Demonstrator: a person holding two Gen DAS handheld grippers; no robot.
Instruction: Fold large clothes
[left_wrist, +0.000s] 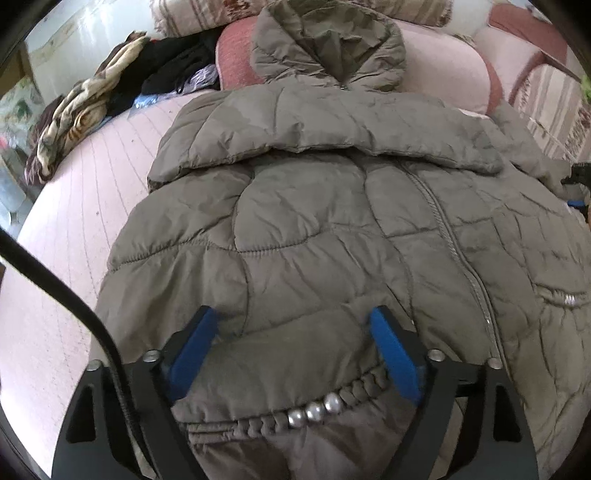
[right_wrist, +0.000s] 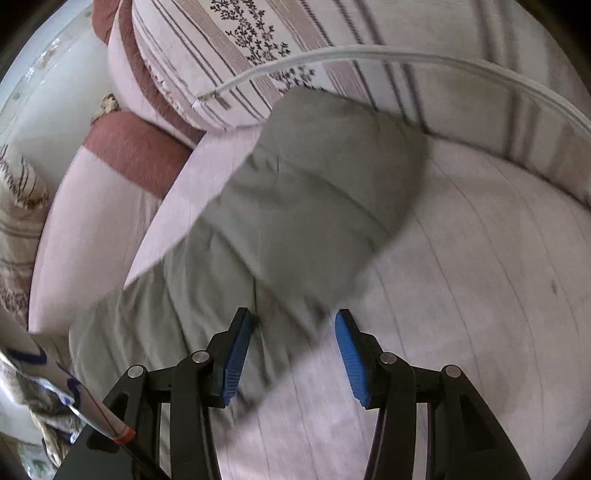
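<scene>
An olive-grey quilted puffer jacket (left_wrist: 332, 221) lies zipped, front up, on a pink bed, hood toward the pillows. One sleeve is folded across its chest. My left gripper (left_wrist: 295, 321) is open over the jacket's bottom hem, with the gathered hem and its metal snaps (left_wrist: 314, 410) between the blue fingers. In the right wrist view my right gripper (right_wrist: 293, 323) is open just above the edge of the jacket's other sleeve (right_wrist: 295, 206), which lies spread on the bed. The view is blurred by motion.
Pink quilted bedspread (left_wrist: 74, 229) under the jacket. Pink and red pillows (left_wrist: 443, 66) at the head. A pile of dark and patterned clothes (left_wrist: 110, 96) sits at the far left. A striped floral cushion (right_wrist: 258, 48) borders the sleeve.
</scene>
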